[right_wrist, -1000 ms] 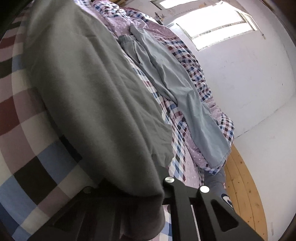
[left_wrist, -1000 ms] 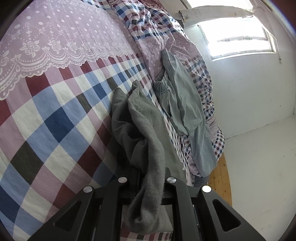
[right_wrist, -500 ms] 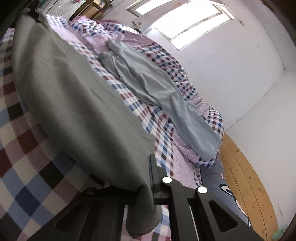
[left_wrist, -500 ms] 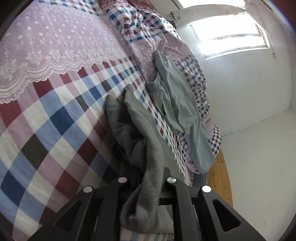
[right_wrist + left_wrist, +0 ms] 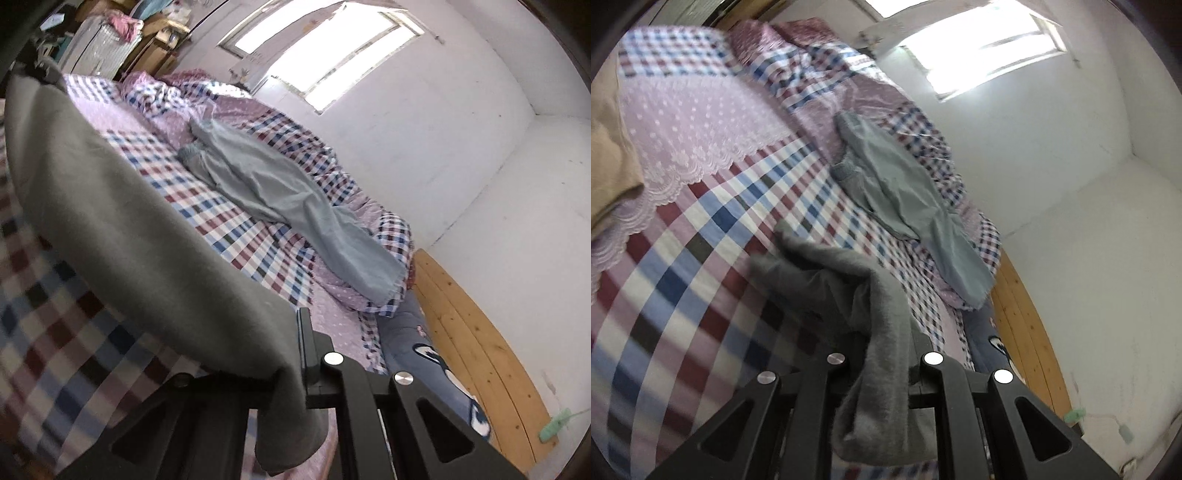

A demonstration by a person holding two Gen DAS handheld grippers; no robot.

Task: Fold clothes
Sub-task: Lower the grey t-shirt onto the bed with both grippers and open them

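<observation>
A: We have the grey fleece (image 5: 875, 332) pinched in both grippers, left gripper (image 5: 882, 360) and right gripper (image 5: 295, 363) each clamped on an edge, cloth hanging above the checked bed (image 5: 701, 258).

B: Agreed. It looks soft, thick, fairly light; it sags between our holds and bunches at the left.

A: We judge corners the best hold; mid-edge would droop.

B: Pale trousers (image 5: 280, 206) lie apart, near the bed's far side.

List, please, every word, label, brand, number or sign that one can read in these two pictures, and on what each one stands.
None: no readable text in either view.
The grey garment, light blue trousers and checked bed cover show no print.
</observation>
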